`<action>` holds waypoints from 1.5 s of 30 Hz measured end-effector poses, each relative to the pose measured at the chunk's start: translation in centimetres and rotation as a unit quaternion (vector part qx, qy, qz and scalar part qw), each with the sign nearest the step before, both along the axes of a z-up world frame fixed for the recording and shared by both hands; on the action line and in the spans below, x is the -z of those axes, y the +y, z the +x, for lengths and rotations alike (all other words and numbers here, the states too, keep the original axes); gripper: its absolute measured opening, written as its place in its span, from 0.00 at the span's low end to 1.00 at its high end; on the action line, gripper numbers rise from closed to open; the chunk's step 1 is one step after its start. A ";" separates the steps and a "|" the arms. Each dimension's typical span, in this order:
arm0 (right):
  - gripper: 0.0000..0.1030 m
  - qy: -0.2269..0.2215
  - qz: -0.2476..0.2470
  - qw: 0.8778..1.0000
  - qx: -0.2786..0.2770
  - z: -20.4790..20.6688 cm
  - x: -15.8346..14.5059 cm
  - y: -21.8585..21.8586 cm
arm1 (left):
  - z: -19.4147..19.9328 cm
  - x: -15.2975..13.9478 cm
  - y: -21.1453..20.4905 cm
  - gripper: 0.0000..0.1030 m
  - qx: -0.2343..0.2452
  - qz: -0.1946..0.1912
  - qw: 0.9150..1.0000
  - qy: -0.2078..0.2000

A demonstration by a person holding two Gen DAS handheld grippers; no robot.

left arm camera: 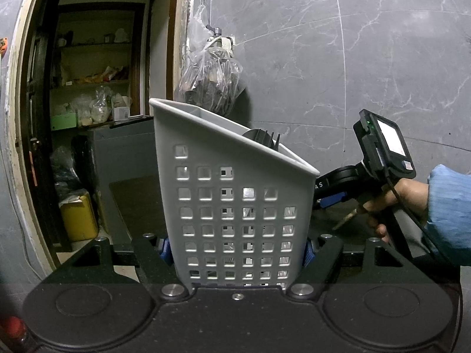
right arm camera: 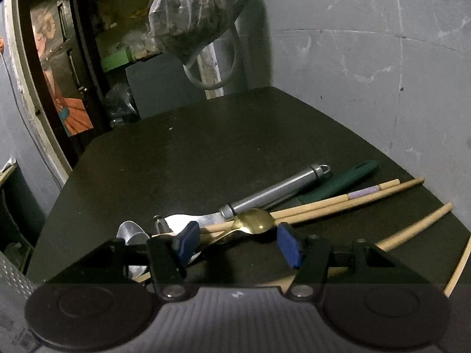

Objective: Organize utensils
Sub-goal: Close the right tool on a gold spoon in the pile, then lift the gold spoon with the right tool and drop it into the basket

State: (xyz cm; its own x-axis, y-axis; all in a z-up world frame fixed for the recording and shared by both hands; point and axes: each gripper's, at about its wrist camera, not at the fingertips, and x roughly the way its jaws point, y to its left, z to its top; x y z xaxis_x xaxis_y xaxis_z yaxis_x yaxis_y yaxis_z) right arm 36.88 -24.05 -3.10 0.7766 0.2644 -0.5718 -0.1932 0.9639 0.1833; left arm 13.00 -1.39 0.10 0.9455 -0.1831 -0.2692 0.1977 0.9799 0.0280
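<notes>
Left gripper [left arm camera: 237, 250] clamps the grey caddy [left arm camera: 235, 206]; right gripper [right arm camera: 235, 245] is part-open over the gold spoon [right arm camera: 254, 220], chopsticks [right arm camera: 338, 203] at 2 o'clock, peeler [right arm camera: 276, 191] at 1 o'clock behind it

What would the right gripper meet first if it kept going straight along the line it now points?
Most likely the gold spoon, lying just ahead between the open right gripper fingers, atop the wooden chopsticks; depth is uncertain.

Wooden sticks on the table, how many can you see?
4. Two lie side by side behind the gold spoon, one sits nearer on the right, one at the right edge. Others may hide under the tool.
</notes>
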 end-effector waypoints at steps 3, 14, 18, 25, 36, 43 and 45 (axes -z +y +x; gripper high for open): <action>0.61 0.005 0.007 1.000 0.000 0.4 0.0 -0.1 | 0.0 0.0 0.0 0.74 0.000 0.000 1.000 0.000; 0.23 0.023 0.058 0.998 -0.005 1.5 0.0 -0.6 | 0.0 0.0 0.0 0.74 0.000 0.000 1.000 0.001; 0.17 0.033 0.081 0.996 -0.006 1.9 0.2 -0.9 | 0.0 0.0 0.0 0.74 -0.001 0.000 1.000 0.001; 0.03 0.077 0.187 0.979 0.001 3.0 1.3 -3.1 | 0.1 0.1 0.0 0.74 -0.001 0.000 1.000 0.001; 0.01 0.101 0.275 0.956 -0.001 3.5 2.4 -5.2 | 0.2 0.2 0.0 0.74 -0.001 -0.001 1.000 0.001; 0.01 0.068 0.291 0.954 -0.019 1.8 2.2 -5.3 | 0.2 0.1 0.1 0.74 -0.001 0.000 1.000 0.002; 0.01 0.061 0.287 0.956 -0.024 1.6 2.0 -5.2 | 0.2 0.2 0.0 0.74 -0.001 0.000 1.000 0.001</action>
State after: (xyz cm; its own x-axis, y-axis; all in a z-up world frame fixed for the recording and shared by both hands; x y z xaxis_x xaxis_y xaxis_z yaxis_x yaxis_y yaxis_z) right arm 38.43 -29.27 -5.06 0.6928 0.5952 -0.4071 -0.1773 0.6878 0.7039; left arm 13.16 -1.34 -0.06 0.9453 -0.1808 -0.2716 0.1952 0.9804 0.0267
